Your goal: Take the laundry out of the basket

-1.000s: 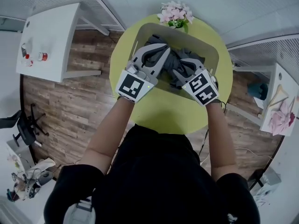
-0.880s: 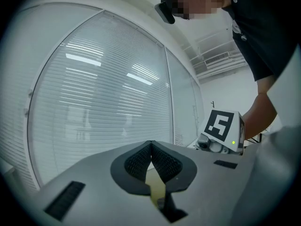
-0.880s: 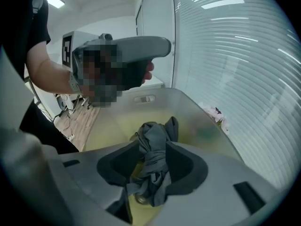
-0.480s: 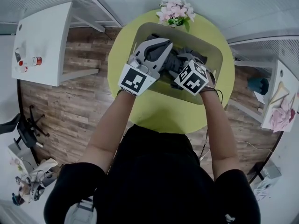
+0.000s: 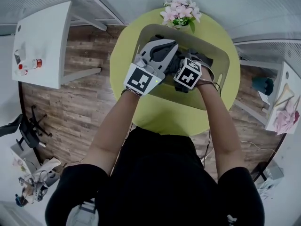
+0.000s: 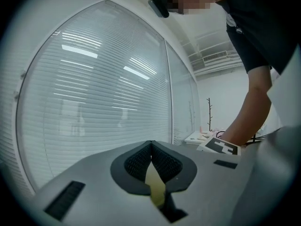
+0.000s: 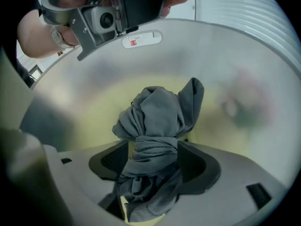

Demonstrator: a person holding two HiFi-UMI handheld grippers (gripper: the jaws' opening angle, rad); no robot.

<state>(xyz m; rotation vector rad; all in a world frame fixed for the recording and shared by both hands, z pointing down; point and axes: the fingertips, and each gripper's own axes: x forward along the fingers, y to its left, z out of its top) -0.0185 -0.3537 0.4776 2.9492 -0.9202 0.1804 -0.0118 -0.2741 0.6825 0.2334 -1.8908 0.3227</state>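
A pale grey laundry basket (image 5: 222, 60) stands on the round green table (image 5: 164, 114) and holds dark grey laundry (image 5: 201, 58). My right gripper (image 5: 182, 64) points steeply down into the basket. In the right gripper view a bunched grey garment (image 7: 160, 117) sits between the pads of the right gripper (image 7: 154, 147). Its jaws have just been opening, and a slit of green shows beside the left pad. My left gripper (image 5: 170, 48) hovers level over the basket's left half, shut with nothing in it; its pads (image 6: 162, 161) meet at the tips.
A pot of pink flowers (image 5: 180, 13) stands at the table's far edge, just behind the basket. A white side table (image 5: 42, 41) is at the left and a shelf with cloth items (image 5: 284, 114) at the right. The basket wall (image 7: 225, 65) curves round the garment.
Both grippers have shifted further over the basket. The right gripper tipped downward and sank into it, so only its marker cube shows from above.
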